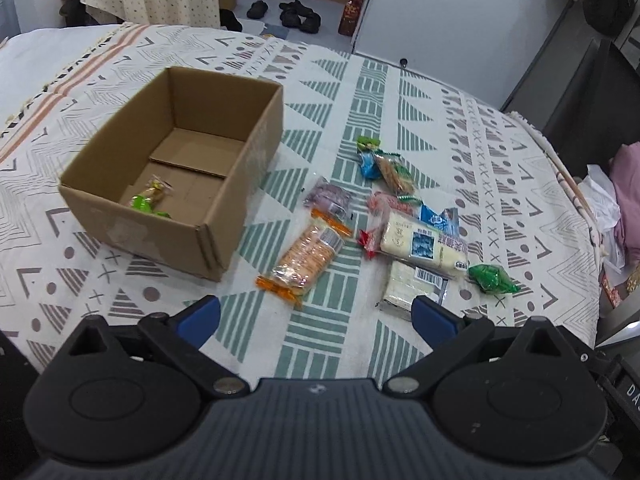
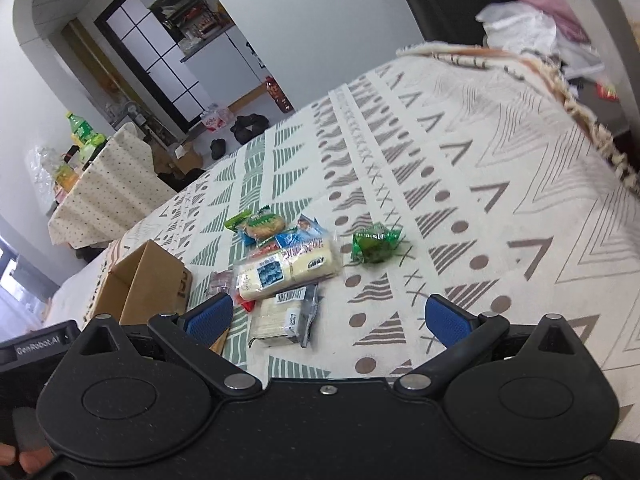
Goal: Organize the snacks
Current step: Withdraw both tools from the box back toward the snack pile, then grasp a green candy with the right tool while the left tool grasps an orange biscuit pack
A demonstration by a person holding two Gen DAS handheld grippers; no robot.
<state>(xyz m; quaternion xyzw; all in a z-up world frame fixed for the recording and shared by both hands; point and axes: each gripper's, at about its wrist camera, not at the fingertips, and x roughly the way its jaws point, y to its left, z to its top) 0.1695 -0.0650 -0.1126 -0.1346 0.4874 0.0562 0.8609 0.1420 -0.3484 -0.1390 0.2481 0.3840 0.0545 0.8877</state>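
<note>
Both the left gripper [image 1: 316, 316] and right gripper [image 2: 330, 316] hold their fingers wide apart, empty. Only the left view shows inside the cardboard box [image 1: 224, 240], mid-left: one snack [image 1: 150, 198]; remaining packets [image 2: 286, 268] lie center-frame on the patterned cloth [image 2: 480, 160]

A patterned cloth [image 1: 400, 92] of grey and green triangles covers the big surface, and past its far edge the pale floor [image 1: 316, 8] holds dark shoes [image 1: 298, 14]. A table under a dotted cloth [image 2: 108, 188] stands by the white wall [image 2: 320, 8], with a green bottle [image 2: 80, 128] on it. Beyond it an arched opening shows a dark-framed glass door [image 2: 160, 56].
</note>
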